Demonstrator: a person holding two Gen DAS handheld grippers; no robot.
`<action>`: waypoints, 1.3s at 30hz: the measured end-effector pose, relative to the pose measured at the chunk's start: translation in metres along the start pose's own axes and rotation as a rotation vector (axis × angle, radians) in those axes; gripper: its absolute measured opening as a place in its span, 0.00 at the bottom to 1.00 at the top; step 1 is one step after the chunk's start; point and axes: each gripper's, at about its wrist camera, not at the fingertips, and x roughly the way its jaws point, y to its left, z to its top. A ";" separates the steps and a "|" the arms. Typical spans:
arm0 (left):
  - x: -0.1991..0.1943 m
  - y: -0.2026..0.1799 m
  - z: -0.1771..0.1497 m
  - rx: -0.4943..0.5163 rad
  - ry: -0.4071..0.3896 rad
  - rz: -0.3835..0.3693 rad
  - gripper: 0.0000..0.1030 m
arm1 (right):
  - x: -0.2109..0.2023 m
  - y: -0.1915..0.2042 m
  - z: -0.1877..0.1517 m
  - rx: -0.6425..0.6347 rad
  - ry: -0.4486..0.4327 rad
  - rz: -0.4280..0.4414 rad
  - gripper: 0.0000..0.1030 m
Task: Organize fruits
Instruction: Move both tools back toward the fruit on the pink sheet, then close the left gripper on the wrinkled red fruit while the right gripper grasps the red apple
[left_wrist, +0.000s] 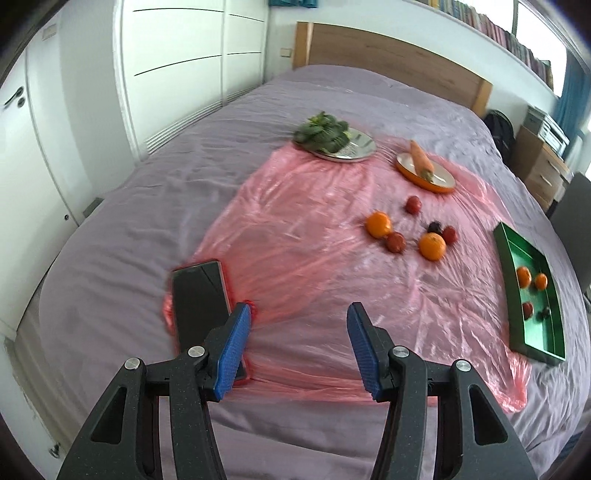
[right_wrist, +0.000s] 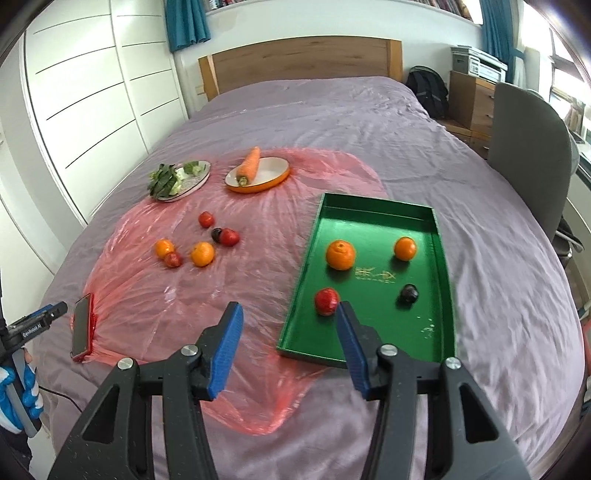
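— Fruit lies in two spots on our bed (right_wrist: 369, 122). What do we see in the green tray (right_wrist: 439, 258)?

— We see four pieces in it: two oranges (right_wrist: 340, 254), a red fruit (right_wrist: 326, 301) and a dark plum (right_wrist: 409, 293). None of them touch.

— And outside the tray?

— On the pink plastic sheet (left_wrist: 295, 229) sit six more: two loose oranges (left_wrist: 378, 223), three red fruits (left_wrist: 395, 242) and one dark one (left_wrist: 434, 226), all close together. They are well apart from the tray.

— Are our claws holding anything?

— No. Our left claw (left_wrist: 299, 321) has its blue pads (left_wrist: 236, 343) apart, with only the sheet showing between them. Our right claw (right_wrist: 287, 319) is apart too, and empty. It hangs near the tray's close end, and its right pad covers the edge of the red fruit.

— What else is here?

— A carrot (right_wrist: 248, 166) rests on an orange plate (right_wrist: 275, 181). Leafy greens (left_wrist: 321, 131) lie on a silver plate (left_wrist: 360, 147) beside it. A phone (left_wrist: 201, 306) lies by our left claw.
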 end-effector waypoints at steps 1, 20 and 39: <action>0.000 0.002 0.000 -0.005 0.000 0.001 0.47 | 0.002 0.004 0.001 -0.004 0.001 0.005 0.79; 0.047 -0.057 0.026 0.051 0.050 -0.091 0.47 | 0.093 0.060 0.017 -0.162 0.079 0.082 0.80; 0.174 -0.129 0.061 -0.009 0.144 -0.094 0.47 | 0.226 0.071 0.062 -0.231 0.171 0.173 0.80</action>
